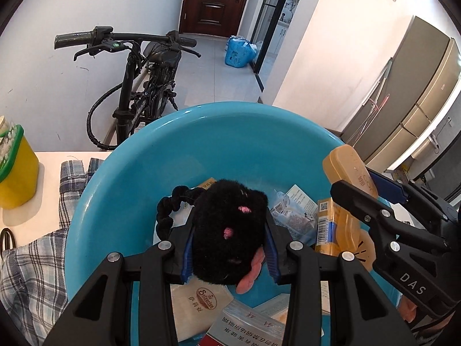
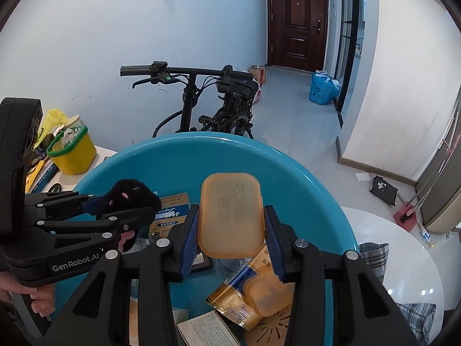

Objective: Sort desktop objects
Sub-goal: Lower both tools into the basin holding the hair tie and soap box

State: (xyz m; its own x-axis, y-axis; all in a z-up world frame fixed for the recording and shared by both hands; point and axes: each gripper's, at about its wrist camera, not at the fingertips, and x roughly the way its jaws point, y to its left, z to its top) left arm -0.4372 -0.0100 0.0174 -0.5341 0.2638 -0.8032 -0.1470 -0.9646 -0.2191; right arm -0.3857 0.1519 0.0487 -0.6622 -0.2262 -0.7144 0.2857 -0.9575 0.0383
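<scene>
Left gripper (image 1: 229, 242): its blue pads are clamping a black plush toy (image 1: 230, 225) from both sides; the jaws are standing narrow around it.
Right gripper (image 2: 230, 236): its pads are gripping an orange lid (image 2: 230, 216) by the two long edges.
Where the things are: both are hanging over the blue basin (image 1: 173, 144), above the packets and booklets lying in its bottom.
Toy's lie: it is filling the gap between the fingers, its bulk running forward along them; a black scrunchie-like loop is trailing off its front left, and a pink part is poking out low at the back.
Lid's lie: its long axis is running straight ahead along the fingers, the far end sticking out past the tips and tilting up.
Which hand is nearer: the two grippers are working side by side, the left one left of the lid, neither clearly closer to the basin floor.
Coming move, as I judge it: each thing is sitting over the basin, so opening the jaws should drop it in.
</scene>
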